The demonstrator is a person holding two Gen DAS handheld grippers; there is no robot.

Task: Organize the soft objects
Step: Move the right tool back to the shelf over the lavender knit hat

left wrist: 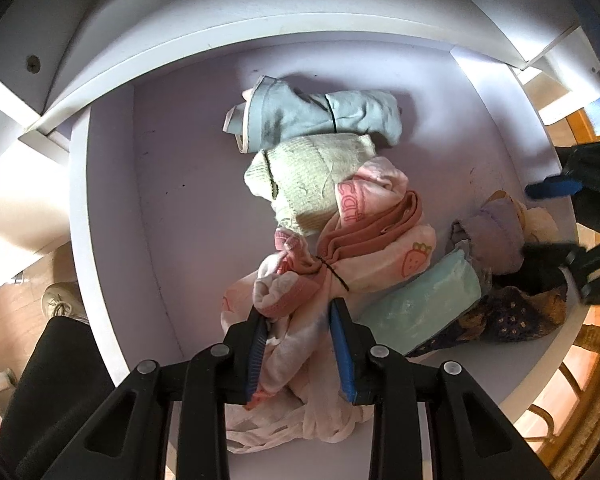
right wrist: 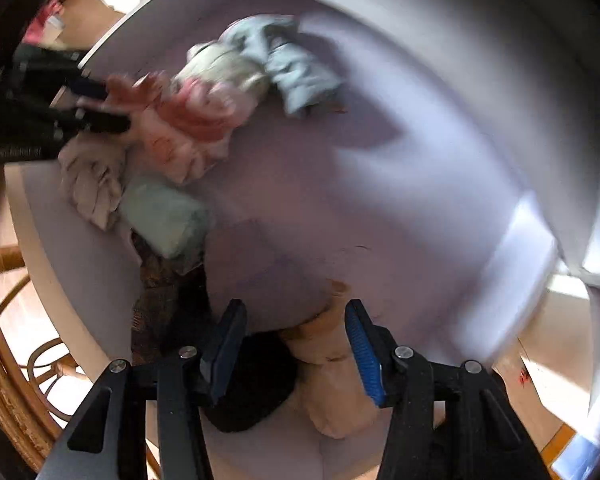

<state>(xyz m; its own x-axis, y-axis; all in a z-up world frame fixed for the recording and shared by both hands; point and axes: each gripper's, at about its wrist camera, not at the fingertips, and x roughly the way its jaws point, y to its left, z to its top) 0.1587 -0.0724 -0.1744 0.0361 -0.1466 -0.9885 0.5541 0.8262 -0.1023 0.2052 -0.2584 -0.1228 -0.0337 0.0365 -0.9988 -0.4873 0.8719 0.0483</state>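
Sorting looks partly done: left gripper (left wrist: 298, 312) pinches the pink strawberry-print fleece cloth (left wrist: 340, 264) beside the cream knitted roll (left wrist: 312, 172); right gripper (right wrist: 296, 316) hangs spread above a tan soft piece (right wrist: 328, 364).

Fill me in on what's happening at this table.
A person holding two handheld grippers is sorting small soft garments on a lilac table. The left gripper is shut on a pink strawberry-print cloth in the pile's middle. The right gripper hangs over a tan cloth at the table's edge, jaws apart. Rolled blue and cream pieces lie beside them.
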